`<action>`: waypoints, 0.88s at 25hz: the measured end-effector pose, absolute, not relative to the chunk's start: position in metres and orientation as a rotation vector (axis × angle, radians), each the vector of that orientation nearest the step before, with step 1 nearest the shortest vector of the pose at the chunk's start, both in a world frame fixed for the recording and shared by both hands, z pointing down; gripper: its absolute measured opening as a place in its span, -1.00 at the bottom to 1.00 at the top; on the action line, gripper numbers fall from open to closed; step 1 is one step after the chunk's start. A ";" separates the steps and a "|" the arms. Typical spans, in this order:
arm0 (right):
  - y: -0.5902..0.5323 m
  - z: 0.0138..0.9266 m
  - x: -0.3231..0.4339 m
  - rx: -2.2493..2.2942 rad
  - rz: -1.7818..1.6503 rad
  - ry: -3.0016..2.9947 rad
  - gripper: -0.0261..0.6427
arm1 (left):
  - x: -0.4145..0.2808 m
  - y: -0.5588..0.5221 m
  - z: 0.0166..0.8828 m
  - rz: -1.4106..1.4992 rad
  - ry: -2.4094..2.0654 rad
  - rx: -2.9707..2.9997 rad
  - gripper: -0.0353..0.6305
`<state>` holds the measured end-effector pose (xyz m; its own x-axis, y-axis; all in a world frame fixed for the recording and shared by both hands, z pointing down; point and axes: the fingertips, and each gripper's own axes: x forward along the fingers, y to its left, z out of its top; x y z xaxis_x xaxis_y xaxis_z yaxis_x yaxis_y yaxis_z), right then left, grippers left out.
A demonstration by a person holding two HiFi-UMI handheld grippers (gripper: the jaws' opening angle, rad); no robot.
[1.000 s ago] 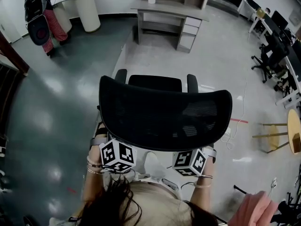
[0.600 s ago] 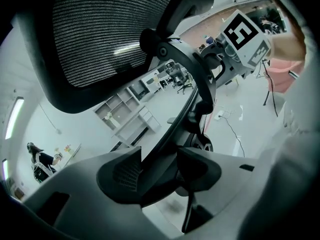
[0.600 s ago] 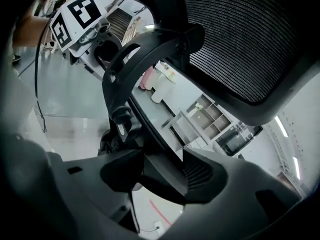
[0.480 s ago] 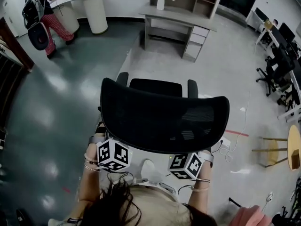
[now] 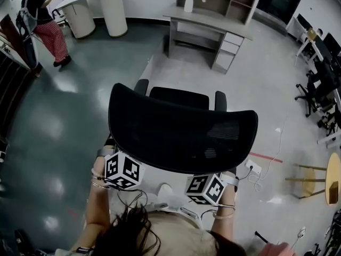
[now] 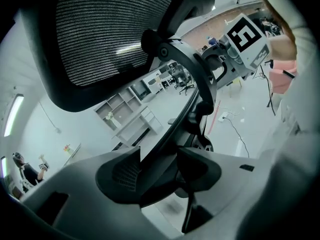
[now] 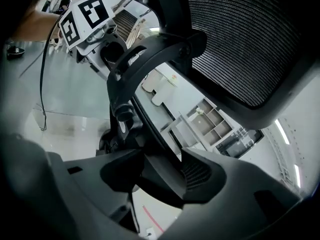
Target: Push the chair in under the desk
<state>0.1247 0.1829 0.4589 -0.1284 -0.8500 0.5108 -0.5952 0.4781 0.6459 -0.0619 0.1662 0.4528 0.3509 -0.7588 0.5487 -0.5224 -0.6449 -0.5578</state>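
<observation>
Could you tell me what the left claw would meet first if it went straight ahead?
The chair itself: the left claw is shut on its dark back frame bar, so going on would likely just push the chair toward the desk ahead.

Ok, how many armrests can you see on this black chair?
2: the left armrest just beyond the backrest's left end, the right armrest beyond its right end. None seems hidden.
</observation>
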 end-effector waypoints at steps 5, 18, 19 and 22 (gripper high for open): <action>0.167 0.461 0.127 1.209 -0.359 -1.824 -0.22 | -0.060 0.150 0.455 -1.161 1.149 -2.332 -0.23; 0.128 0.460 0.119 1.229 -0.342 -1.816 -0.22 | -0.068 0.108 0.454 -1.163 1.121 -2.345 -0.23; 0.125 0.459 0.118 1.229 -0.342 -1.814 -0.22 | -0.068 0.104 0.453 -1.160 1.119 -2.346 -0.23; 0.115 0.458 0.118 1.234 -0.342 -1.810 -0.22 | -0.068 0.094 0.451 -1.155 1.113 -2.347 -0.23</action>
<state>0.1183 0.1153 0.4577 -0.1057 -0.8510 0.5144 -0.6050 0.4655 0.6460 -0.0681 0.0941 0.4512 0.3773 -0.7516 0.5411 -0.5123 -0.6561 -0.5542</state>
